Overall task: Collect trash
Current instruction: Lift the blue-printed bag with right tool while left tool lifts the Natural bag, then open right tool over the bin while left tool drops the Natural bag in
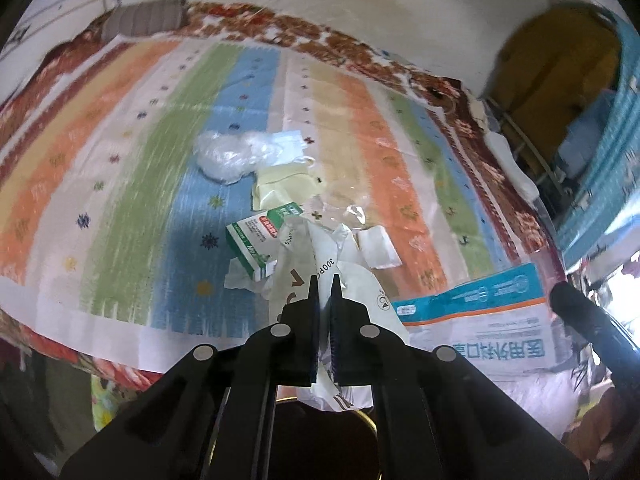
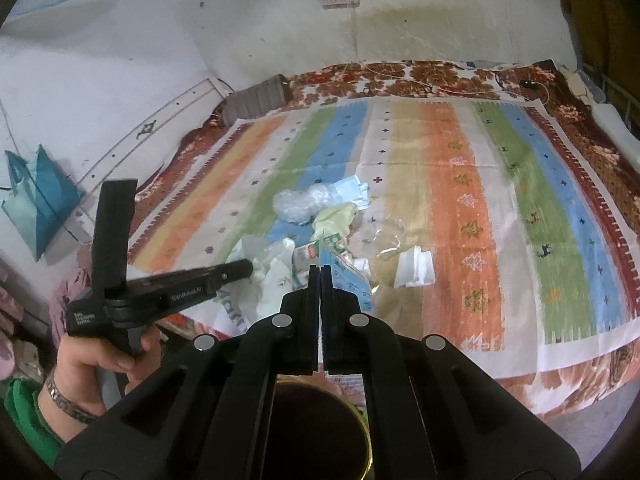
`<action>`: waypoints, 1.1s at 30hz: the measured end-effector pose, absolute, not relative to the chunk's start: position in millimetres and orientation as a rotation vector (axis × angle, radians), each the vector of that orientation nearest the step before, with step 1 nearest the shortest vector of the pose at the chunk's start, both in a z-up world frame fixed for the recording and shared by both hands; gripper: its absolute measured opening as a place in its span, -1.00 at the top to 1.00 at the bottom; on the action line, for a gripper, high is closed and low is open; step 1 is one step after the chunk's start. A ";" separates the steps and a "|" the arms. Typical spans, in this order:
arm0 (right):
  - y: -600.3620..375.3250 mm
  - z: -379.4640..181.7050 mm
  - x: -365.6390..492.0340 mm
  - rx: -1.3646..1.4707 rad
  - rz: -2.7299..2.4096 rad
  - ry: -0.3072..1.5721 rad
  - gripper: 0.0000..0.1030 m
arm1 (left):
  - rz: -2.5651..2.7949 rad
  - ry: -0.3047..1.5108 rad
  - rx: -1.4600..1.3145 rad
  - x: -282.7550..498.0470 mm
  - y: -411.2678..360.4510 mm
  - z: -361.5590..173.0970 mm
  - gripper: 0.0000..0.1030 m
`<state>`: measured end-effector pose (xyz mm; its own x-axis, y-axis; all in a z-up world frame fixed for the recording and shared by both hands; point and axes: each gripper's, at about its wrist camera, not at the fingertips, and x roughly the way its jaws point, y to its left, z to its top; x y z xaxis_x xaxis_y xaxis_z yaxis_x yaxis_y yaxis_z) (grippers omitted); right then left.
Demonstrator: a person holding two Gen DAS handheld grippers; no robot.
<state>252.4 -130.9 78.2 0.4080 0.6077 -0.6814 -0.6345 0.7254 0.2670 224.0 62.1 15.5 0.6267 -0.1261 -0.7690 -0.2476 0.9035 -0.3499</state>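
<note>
A striped bedspread [image 2: 440, 184] is strewn with trash; a white printed wrapper [image 1: 320, 264] is clamped between the left gripper [image 1: 325, 280] jaws, a blue-and-white packet [image 2: 344, 276] between the right gripper [image 2: 320, 270] jaws.

Your left gripper [image 1: 325, 280] & right gripper [image 2: 320, 270] are both matte black plastic w/ tapered fingers, flat round silver pins at the linkage pivots, cut-out slots in the arms. Small white lettering is printed on the left unit's body; too blurred to read in full. Your left hand [image 2: 96, 360] wears a patterned metal bracelet & a green sleeve [image 2: 24, 412].
</note>
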 end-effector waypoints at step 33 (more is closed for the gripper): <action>-148.0 4.6 140.6 -0.123 0.801 0.959 1.00 | 0.030 0.959 -0.443 114.6 26.3 -10.1 0.94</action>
<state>140.6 -148.0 4.6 0.3165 0.5549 -0.7693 -0.6578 0.7127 0.2435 114.6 26.3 -10.1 0.5811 -0.1689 -0.7961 -0.2181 0.9101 -0.3523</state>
